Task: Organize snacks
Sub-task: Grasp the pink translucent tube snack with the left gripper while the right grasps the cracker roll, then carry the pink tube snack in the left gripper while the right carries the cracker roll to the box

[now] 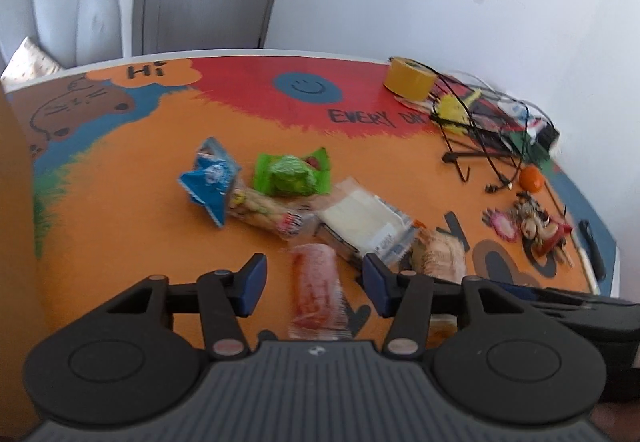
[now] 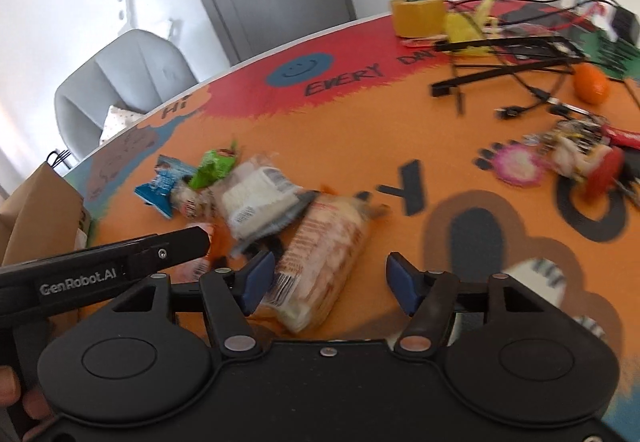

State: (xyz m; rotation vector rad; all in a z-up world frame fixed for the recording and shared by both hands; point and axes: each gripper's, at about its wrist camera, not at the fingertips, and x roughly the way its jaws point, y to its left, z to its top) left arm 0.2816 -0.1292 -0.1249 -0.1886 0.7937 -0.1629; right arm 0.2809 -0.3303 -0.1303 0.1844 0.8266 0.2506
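The tabletop [image 1: 120, 209] is a big painted surface, orange across the near part, with the snacks heaped near its middle. A brown paper bag [image 2: 36, 201] stands at its left edge (possibly where the snacks go, though that is only a guess).

The largest snack is the white-filled clear packet [image 1: 360, 217], lying flat in the centre of the heap. Beside it on the right lies the biscuit packet [image 2: 320, 254], its long axis running from near the right hand-held gripper [image 2: 330, 280] away and to the right; that gripper's jaws are spread, the packet's near end between them but not pinched. The red-orange packet [image 1: 316, 290] lies with its long axis pointing straight away from the left hand-held gripper [image 1: 314, 282], whose jaws are also spread and hold nothing; the packet sits between them, untouched on either side.

Smaller still, the green packet [image 1: 294, 175] and the blue packet [image 1: 212, 181] lie at the far left of the heap.

All of these look light, soft and crinkly, with slippery film. The biscuit packet probably crushes easily, so a gentle hold across its short width, near the middle, seems best; likewise for the red-orange one.
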